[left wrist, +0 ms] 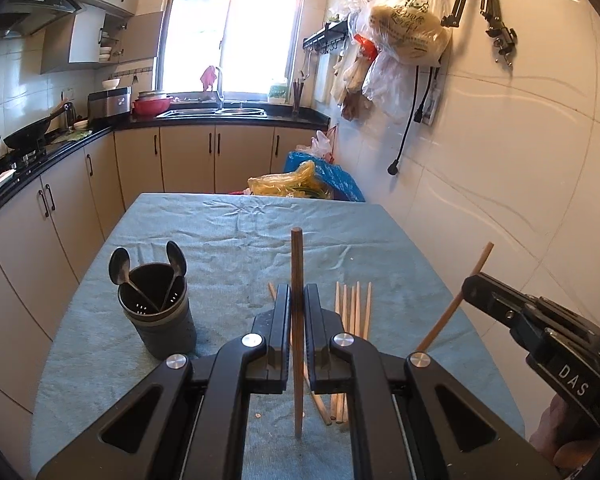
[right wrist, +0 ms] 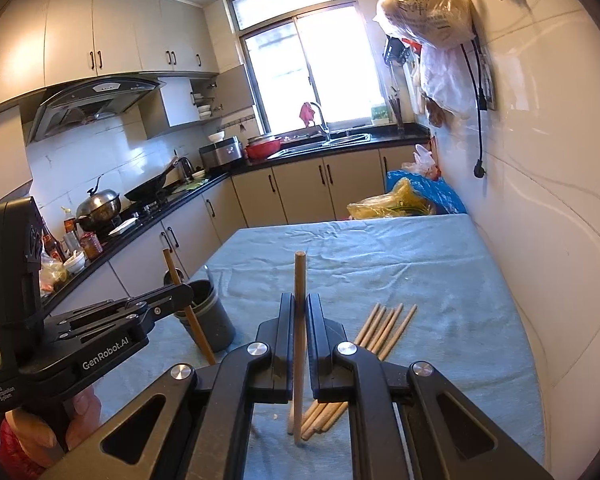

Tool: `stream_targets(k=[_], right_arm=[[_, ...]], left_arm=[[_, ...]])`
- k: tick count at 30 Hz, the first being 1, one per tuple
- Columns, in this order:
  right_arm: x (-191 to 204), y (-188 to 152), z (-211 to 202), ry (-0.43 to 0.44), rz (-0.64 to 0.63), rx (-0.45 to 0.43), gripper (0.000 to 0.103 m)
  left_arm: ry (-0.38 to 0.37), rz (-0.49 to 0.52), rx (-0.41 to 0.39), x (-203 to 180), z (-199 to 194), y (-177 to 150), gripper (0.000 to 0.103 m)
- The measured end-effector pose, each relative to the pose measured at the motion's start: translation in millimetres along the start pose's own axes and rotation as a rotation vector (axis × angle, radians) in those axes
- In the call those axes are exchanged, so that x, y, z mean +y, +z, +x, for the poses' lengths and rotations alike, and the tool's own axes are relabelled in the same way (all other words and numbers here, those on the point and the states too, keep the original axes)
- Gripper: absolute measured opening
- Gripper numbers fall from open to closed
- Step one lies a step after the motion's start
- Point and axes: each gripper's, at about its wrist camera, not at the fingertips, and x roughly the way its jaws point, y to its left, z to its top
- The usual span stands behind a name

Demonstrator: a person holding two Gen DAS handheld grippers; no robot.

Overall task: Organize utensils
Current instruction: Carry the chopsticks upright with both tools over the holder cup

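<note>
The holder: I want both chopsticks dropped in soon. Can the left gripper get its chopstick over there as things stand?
Probably yes. The left gripper is shut on a chopstick, and only bare cloth lies between it and the holder. Two spoons leave room inside.

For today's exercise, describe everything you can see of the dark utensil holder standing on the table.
The utensil holder is a dark grey, plastic-looking cylinder standing upright on the blue-green tablecloth, toward the table's left side in the left wrist view. An inner divider splits it into compartments, and small drainage slots show inside. Two dark spoons stand in it, bowls up, leaning apart in different compartments. No chopsticks are in it yet, and neither pair of tongs touches it. In the right wrist view the left tongs partly hide it.
</note>
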Motion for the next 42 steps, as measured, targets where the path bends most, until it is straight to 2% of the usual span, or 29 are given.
stream_targets(k=[14,24,33,37,42], right_arm=[[24.4,11.3,-1.5,0.032,-0.034,-0.016,0.006],[44.6,58.6,7.8,0.091,-0.057,-0.044,0.006],[80.0,112.8,19.3,0.169,-0.054,-0.133,0.006],[99.3,128.3,35.9,0.186,-0.048,-0.165,0.006],[119.0,128.9,66.6,0.179,-0.043,-0.178,0.006]], left_arm=[[0.011,-0.033,-0.028,22.1,-23.0,9.2,0.006],[0.035,-0.053,-0.109,52.6,-53.6,54.6,0.006],[0.092,-0.072,-0.209,88.7,-84.7,102.3,0.006],[0.11,-0.094,-0.235,105.5,-84.1,110.2,0.006],[0.155,-0.118,-0.228,125.9,-63.4,109.3,0.006]])
